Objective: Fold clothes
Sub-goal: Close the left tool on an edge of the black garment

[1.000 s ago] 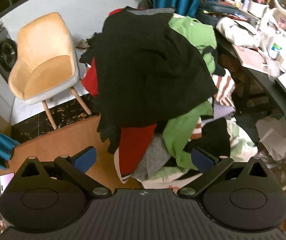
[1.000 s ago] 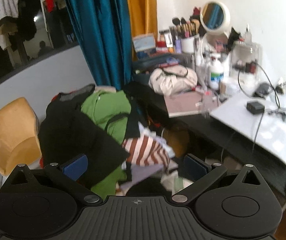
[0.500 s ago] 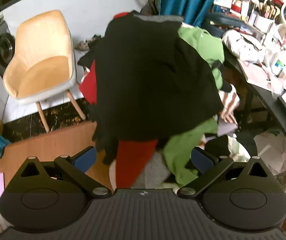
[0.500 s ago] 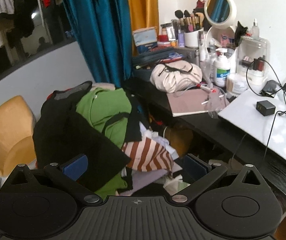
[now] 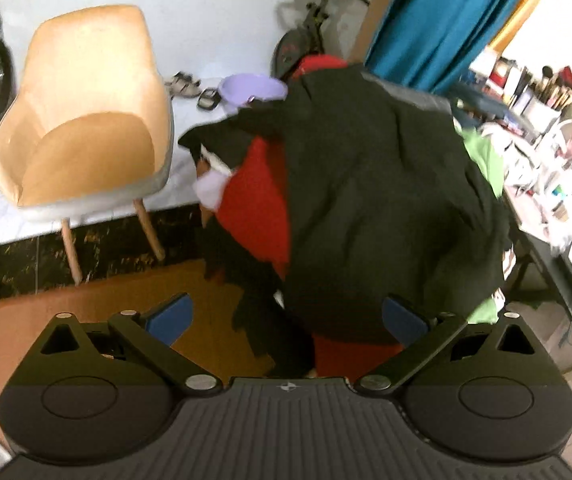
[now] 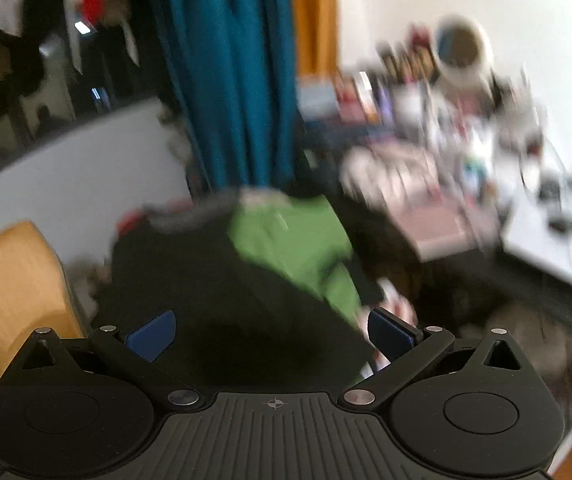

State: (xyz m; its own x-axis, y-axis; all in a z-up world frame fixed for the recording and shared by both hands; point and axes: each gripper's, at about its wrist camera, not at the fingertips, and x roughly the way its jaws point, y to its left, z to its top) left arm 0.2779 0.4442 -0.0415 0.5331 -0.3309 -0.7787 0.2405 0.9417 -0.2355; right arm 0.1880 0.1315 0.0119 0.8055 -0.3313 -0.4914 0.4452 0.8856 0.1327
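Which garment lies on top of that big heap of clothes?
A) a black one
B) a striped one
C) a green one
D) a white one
A: the black garment drapes over the heap's top, with the red garment and the green garment showing from under its edges.

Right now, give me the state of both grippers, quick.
Left gripper: open, holding nothing, over the large black garment on the clothes pile.
Right gripper: open, holding nothing, over the same black garment; view blurred.

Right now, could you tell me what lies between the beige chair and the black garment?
In the left wrist view, a red garment beside the black garment, then floor toward the beige chair.
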